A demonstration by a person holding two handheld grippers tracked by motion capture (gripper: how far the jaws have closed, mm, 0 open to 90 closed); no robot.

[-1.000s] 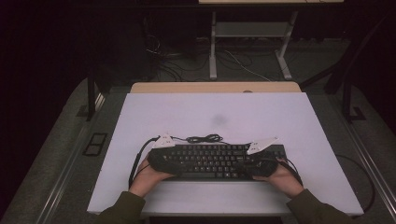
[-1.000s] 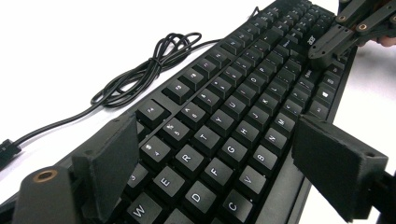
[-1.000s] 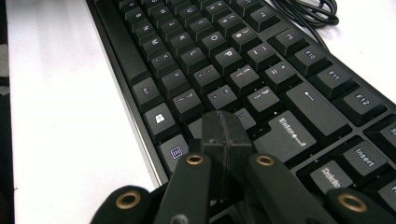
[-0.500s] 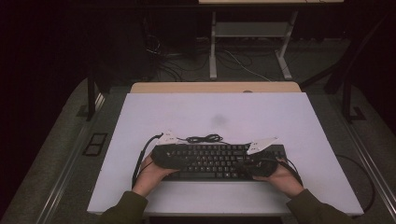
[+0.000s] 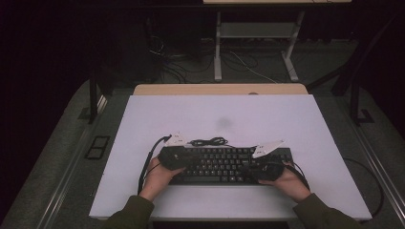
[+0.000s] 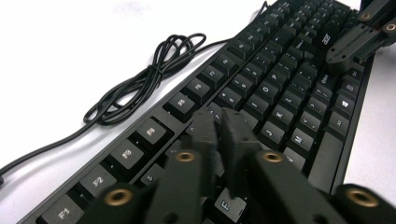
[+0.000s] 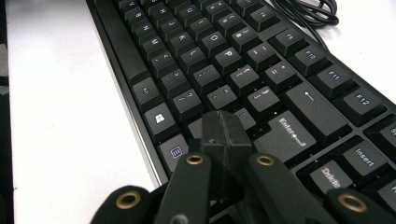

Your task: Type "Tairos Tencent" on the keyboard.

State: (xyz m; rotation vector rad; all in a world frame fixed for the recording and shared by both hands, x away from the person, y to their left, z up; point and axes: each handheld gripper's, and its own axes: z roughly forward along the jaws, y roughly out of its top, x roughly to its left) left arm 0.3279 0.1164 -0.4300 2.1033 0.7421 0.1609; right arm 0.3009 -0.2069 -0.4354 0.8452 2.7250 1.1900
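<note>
A black keyboard [image 5: 219, 164] lies across the near middle of the white table [image 5: 215, 109]. Its thin cable, partly coiled [image 5: 207, 141], rests just behind it. My left gripper [image 5: 173, 153] is over the keyboard's left end and my right gripper [image 5: 263, 167] over its right end, each held in a hand. In the left gripper view the jaws [image 6: 219, 122] are shut and empty, tips down on the letter keys [image 6: 280, 84], with the cable coil [image 6: 144, 74] beyond and the right gripper [image 6: 334, 56] far off. In the right gripper view the shut jaws [image 7: 224, 123] rest beside the Enter key [image 7: 292, 133].
A light wooden desk edge [image 5: 219, 89] abuts the table's far side. Beyond it, on the dark floor, stand desk legs [image 5: 218, 52] and loose cables [image 5: 248, 67]. Gripper cables loop off both ends of the keyboard [image 5: 145, 164]. Bare white tabletop [image 5: 267, 114] spreads behind the keyboard.
The left gripper and the keyboard's left end have shifted slightly to the right. The right gripper has hardly moved.
</note>
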